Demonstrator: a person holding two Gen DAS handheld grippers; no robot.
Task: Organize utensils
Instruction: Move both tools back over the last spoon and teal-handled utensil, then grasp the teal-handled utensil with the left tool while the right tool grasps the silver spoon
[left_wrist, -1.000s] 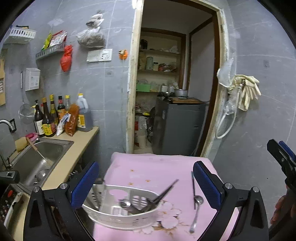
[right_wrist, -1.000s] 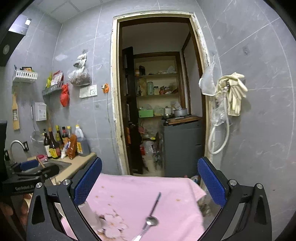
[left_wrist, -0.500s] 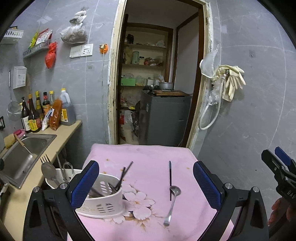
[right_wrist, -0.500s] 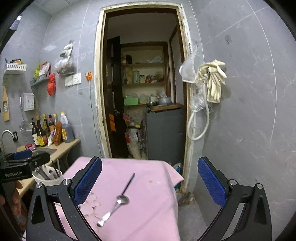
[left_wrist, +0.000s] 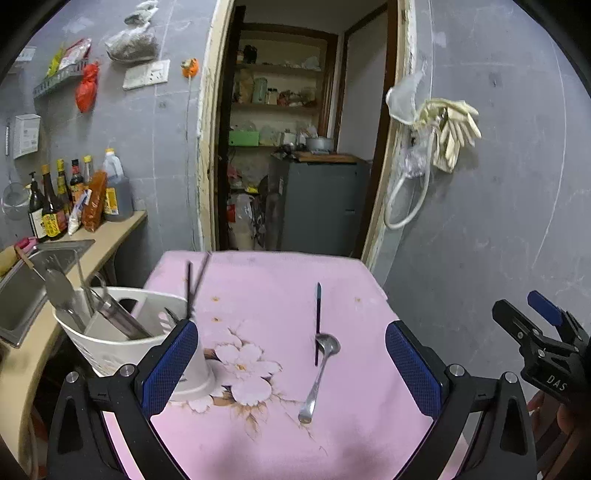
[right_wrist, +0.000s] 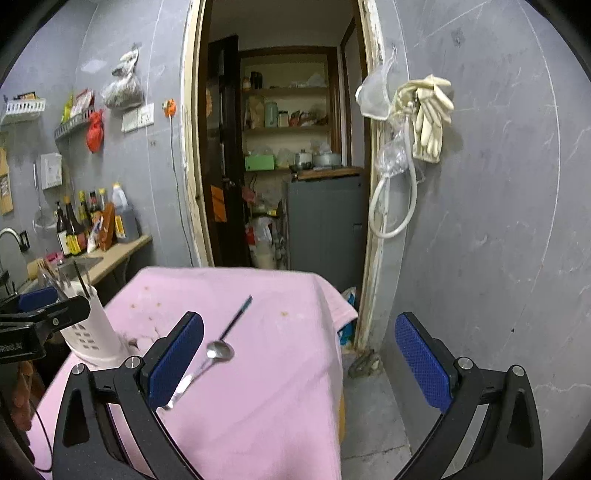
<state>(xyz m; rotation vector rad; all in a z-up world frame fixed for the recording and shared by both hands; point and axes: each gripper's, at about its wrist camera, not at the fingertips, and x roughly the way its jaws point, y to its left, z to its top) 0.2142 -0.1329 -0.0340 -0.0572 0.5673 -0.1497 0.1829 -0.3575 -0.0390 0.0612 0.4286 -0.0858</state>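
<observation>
You are holding both grippers over a pink floral tablecloth (left_wrist: 273, 295), and neither is gripping anything. The left gripper (left_wrist: 291, 354) is hovering with its fingers wide apart; a spoon (left_wrist: 319, 373) and a dark chopstick (left_wrist: 317, 321) are lying between them, long axes pointing away from you. The white utensil holder (left_wrist: 122, 339) is standing just beside its left finger. The right gripper (right_wrist: 299, 354), also spread wide, is sitting right of the spoon.
</observation>
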